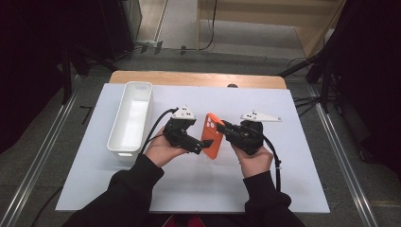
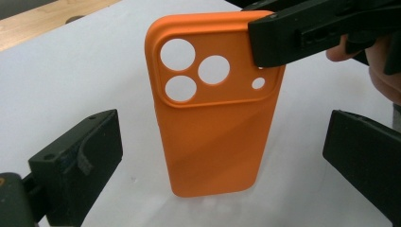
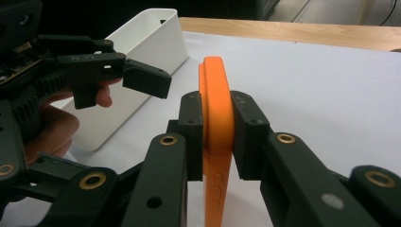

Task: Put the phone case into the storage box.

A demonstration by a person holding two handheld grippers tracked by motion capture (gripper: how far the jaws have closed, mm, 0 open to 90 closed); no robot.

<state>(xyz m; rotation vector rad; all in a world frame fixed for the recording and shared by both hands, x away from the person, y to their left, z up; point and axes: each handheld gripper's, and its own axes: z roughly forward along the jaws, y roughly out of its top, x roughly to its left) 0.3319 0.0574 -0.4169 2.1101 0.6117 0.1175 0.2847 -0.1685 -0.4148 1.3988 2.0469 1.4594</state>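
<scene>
One orange phone case [image 1: 213,136], two hand-held grippers, one white bin [image 1: 132,117]

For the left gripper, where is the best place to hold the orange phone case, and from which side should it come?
Probably the lower half of the orange phone case, closing across its thin thickness from the free long edge. The right gripper already clamps the camera end, holding the case upright above the white mat. The left gripper stands open with its jaws on either side of that lower part, which is plain and flat.

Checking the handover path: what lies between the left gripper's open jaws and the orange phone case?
Nothing: bare white table surface between the left gripper and the orange phone case, seen in the left gripper view.
</scene>
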